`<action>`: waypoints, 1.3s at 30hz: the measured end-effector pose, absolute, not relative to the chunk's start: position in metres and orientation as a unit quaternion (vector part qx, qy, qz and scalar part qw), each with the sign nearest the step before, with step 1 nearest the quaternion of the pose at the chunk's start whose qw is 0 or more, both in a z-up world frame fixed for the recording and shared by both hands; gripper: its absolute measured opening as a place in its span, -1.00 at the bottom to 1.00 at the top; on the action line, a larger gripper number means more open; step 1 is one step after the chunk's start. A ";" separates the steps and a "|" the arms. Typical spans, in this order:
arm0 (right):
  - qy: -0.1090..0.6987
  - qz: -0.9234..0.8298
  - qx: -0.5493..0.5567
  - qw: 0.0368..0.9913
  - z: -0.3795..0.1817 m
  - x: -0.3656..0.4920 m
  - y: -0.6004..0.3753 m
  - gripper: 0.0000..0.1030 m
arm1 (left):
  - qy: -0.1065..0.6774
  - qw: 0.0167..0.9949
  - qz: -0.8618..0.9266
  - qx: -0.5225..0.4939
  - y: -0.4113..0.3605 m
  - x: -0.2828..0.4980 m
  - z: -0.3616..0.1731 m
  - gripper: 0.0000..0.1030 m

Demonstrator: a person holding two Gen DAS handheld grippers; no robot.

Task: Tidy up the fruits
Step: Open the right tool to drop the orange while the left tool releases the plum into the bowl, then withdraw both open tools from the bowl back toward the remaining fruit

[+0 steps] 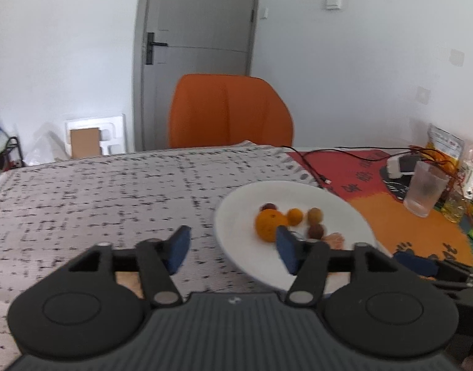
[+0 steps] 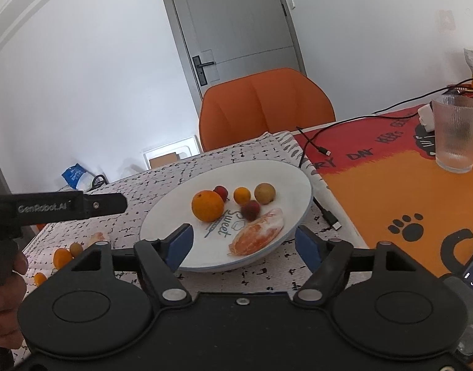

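I see both grippers w/ jaws apart, nothing held: L gripper (image 1: 231, 249) beside the plate (image 2: 174, 216), R gripper (image 2: 244, 242) at its near rim. Most fruit on plate; loose fruit (image 2: 62, 256) on cloth at left. Risk: nudging rim, orange (image 2: 207, 205) rolls. L view blurred; loose pieces partly hidden.

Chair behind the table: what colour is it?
Orange; the chair shows best in the right wrist view.

An orange chair (image 2: 264, 108) stands at the table's far edge; behind it, a grey door (image 2: 236, 21) sits between white walls (image 2: 81, 92).
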State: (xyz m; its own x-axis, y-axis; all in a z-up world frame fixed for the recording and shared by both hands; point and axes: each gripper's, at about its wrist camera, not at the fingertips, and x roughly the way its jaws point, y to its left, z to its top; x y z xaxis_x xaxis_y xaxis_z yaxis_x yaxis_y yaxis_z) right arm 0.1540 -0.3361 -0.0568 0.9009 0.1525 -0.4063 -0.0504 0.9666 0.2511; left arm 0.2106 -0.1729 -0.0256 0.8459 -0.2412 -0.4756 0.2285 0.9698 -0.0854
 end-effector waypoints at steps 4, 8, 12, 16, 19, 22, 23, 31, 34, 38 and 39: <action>0.213 0.052 0.111 0.969 -0.054 0.153 -0.328 0.58 | 0.243 0.964 -0.105 -0.018 -0.157 0.205 -0.026 0.67; 0.217 0.054 0.108 0.969 -0.053 0.154 -0.321 0.63 | 0.247 0.965 -0.086 -0.009 -0.146 0.201 -0.027 0.77; 0.214 0.056 0.105 0.970 -0.051 0.154 -0.314 0.72 | 0.245 0.967 -0.069 -0.006 -0.132 0.195 -0.027 0.85; 0.212 0.064 0.097 0.970 -0.048 0.154 -0.304 0.83 | 0.243 0.968 -0.058 -0.015 -0.117 0.188 -0.025 0.89; 0.210 0.072 0.094 0.970 -0.047 0.154 -0.296 0.92 | 0.244 0.969 -0.048 -0.017 -0.107 0.183 -0.025 0.92; 0.208 0.079 0.094 0.970 -0.046 0.154 -0.289 1.00 | 0.247 0.968 -0.043 -0.019 -0.098 0.180 -0.026 0.93; 0.209 0.081 0.093 0.970 -0.045 0.154 -0.286 1.00 | 0.249 0.967 -0.044 -0.022 -0.095 0.179 -0.027 0.93; 0.211 0.097 0.077 0.970 -0.043 0.154 -0.268 1.00 | 0.253 0.966 -0.031 -0.037 -0.070 0.170 -0.033 0.93; 0.213 0.101 0.073 0.969 -0.043 0.155 -0.261 1.00 | 0.257 0.965 -0.026 -0.043 -0.061 0.168 -0.036 0.93; 0.216 0.110 0.068 0.968 -0.044 0.156 -0.252 1.00 | 0.260 0.964 -0.017 -0.052 -0.049 0.164 -0.041 0.93; 0.217 0.112 0.065 0.968 -0.044 0.156 -0.249 1.00 | 0.261 0.964 -0.015 -0.055 -0.046 0.163 -0.043 0.93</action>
